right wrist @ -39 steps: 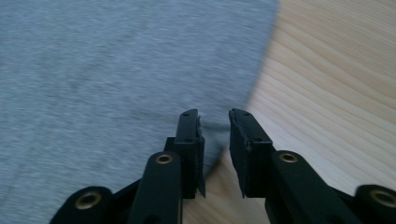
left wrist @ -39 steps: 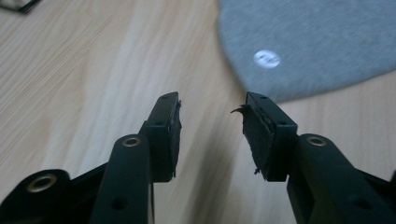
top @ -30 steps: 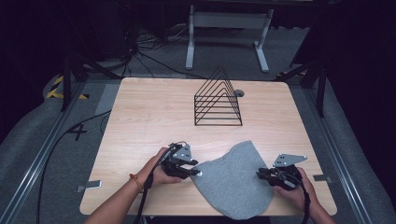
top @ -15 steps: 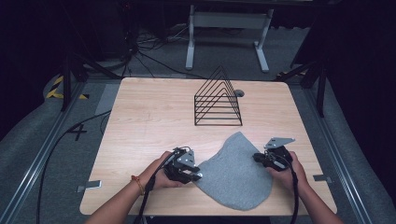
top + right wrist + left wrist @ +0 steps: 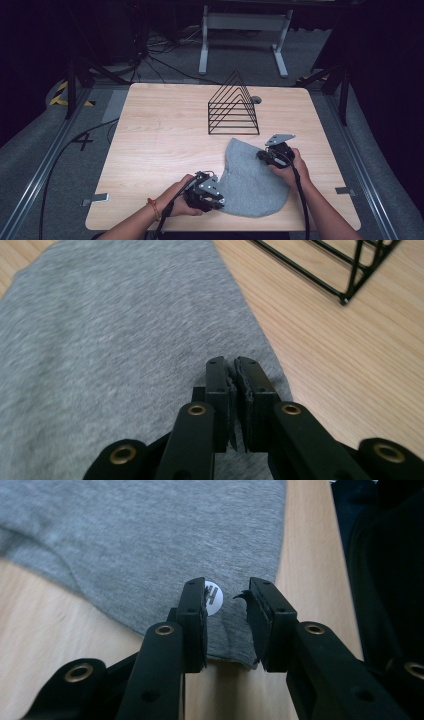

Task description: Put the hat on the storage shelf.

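A grey cloth lies flat on the near right part of the wooden table. My left gripper rests at the cloth's near left edge. In the left gripper view, my left gripper is open over the grey cloth, beside a round white sticker on the fabric. My right gripper sits at the cloth's far right edge. In the right gripper view, my right gripper is shut at the border of the grey cloth, with fabric under and around its tips.
A black wire rack, triangular in outline, stands on the far middle of the table, just beyond the cloth; its corner, the wire rack, is in the right gripper view. Bare wood stretches across the table's left half.
My right gripper has moved forward and leftward, and the cloth's right side has shifted with it toward the rack. My left gripper has stayed at the near left edge.
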Motion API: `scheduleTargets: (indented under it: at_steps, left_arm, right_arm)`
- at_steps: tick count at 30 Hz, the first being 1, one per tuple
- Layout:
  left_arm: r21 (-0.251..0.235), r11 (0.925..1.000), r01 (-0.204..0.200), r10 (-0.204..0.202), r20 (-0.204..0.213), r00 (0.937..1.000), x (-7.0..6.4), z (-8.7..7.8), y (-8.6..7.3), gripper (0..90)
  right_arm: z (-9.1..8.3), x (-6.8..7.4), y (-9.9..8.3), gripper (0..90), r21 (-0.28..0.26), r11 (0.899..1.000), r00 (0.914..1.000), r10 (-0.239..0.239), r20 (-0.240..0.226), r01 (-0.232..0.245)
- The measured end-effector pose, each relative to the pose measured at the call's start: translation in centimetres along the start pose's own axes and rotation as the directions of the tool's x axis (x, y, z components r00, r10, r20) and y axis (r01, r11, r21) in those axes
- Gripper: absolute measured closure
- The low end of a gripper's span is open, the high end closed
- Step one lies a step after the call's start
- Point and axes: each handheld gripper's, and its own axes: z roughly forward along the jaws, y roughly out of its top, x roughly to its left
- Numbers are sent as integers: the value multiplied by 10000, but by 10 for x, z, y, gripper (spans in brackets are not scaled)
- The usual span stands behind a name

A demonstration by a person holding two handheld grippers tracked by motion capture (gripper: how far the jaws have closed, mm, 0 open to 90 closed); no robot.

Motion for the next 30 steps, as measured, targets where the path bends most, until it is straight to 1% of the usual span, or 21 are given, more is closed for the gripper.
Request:
scheduleTargets:
  at_steps: [2, 4, 6, 7, 9, 11, 13, 14, 15, 16, 17, 19, 20, 22, 23, 24, 25, 26, 27, 28, 30]
  left_arm:
    - [-31, 10000, 2, -2, 106, 9999, -4, 5, 4, 695]
    - [-66, 10000, 36, -35, 78, 10000, -8, 9, 8, 694]
    - [12, 9999, -112, 112, -30, 9999, -12, 12, 13, 682]
    - [19, 9998, -209, 209, 53, 9998, -13, 13, 15, 667]
    - [-10, 9995, -317, 317, -145, 9994, -14, 10, 18, 628]
    - [-189, 9996, -192, 187, -283, 9994, -9, 3, 19, 624]
    - [-348, 9994, 3, -31, -797, 9968, 0, -6, 18, 607]
    - [-305, 9995, -14, -19, -1050, 9945, 6, -12, 18, 604]
    - [-307, 9995, -26, -18, -1439, 9896, 14, -17, 19, 591]
    - [-380, 9992, -126, 50, -1933, 9811, 24, -21, 18, 576]
    - [-512, 9986, 148, -255, -2147, 9764, 34, -24, 17, 574]
    - [-912, 9922, 844, -1030, -2236, 9692, 58, -28, 16, 580]
    - [-833, 9935, 781, -970, -2538, 9624, 67, -28, 18, 580]
    - [-1199, 9890, 870, -1132, -2326, 9660, 85, -26, 21, 579]
    - [-1192, 9890, 881, -1160, -2530, 9605, 92, -22, 26, 580]
    - [-1135, 9902, 809, -1104, -2847, 9523, 95, -19, 28, 572]
    - [-1224, 9894, 781, -1115, -2962, 9486, 99, -14, 32, 568]
    - [-1290, 9885, 790, -1144, -2963, 9482, 103, -9, 35, 575]
    - [-1339, 9877, 806, -1188, -3079, 9440, 105, -5, 39, 578]
    - [-1401, 9874, 734, -1146, -3136, 9426, 107, -1, 42, 579]
    - [-1282, 9890, 736, -1110, -3150, 9426, 111, 6, 46, 592]
  right_arm:
    - [4, 3, 4, 822, -73, 10000, 10000, -67, 14, 67]
    - [6, 7, 7, 776, -63, 9998, 9996, -207, 169, 209]
    - [7, 10, 9, 739, -72, 9995, 9991, -314, 296, 316]
    - [5, 12, 9, 729, -109, 9995, 9991, -285, 312, 288]
    - [0, 16, 8, 711, -380, 9990, 9995, -228, 240, 237]
    - [-8, 22, 6, 707, -599, 9979, 9996, -248, 115, 254]
    - [-20, 30, 3, 705, -883, 9959, 9996, -226, -191, 208]
    - [-26, 36, 1, 703, -992, 9948, 9990, -268, -344, 233]
    - [-32, 43, -2, 701, -1011, 9944, 9981, -368, -498, 316]
    - [-38, 51, -5, 691, -1010, 9939, 9963, -512, -693, 441]
    - [-44, 59, -10, 686, -1040, 9932, 9941, -615, -893, 521]
    - [-55, 72, -21, 695, -1036, 9929, 9894, -716, -1261, 586]
    - [-59, 77, -27, 700, -1056, 9925, 9871, -768, -1403, 622]
    - [-64, 85, -37, 728, -1051, 9931, 9824, -691, -1736, 512]
    - [-65, 88, -41, 749, -1015, 9934, 9792, -723, -1894, 537]
    - [-66, 93, -45, 767, -1001, 9929, 9766, -837, -1982, 648]
    - [-66, 95, -47, 794, -956, 9926, 9752, -929, -2007, 749]
    - [-67, 99, -49, 827, -908, 9912, 9705, -1139, -2125, 964]
    - [-67, 102, -51, 859, -977, 9889, 9643, -1320, -2295, 1121]
    - [-67, 105, -52, 881, -956, 9893, 9607, -1309, -2449, 1104]
    - [-65, 111, -54, 889, -948, 9873, 9526, -1488, -2655, 1278]
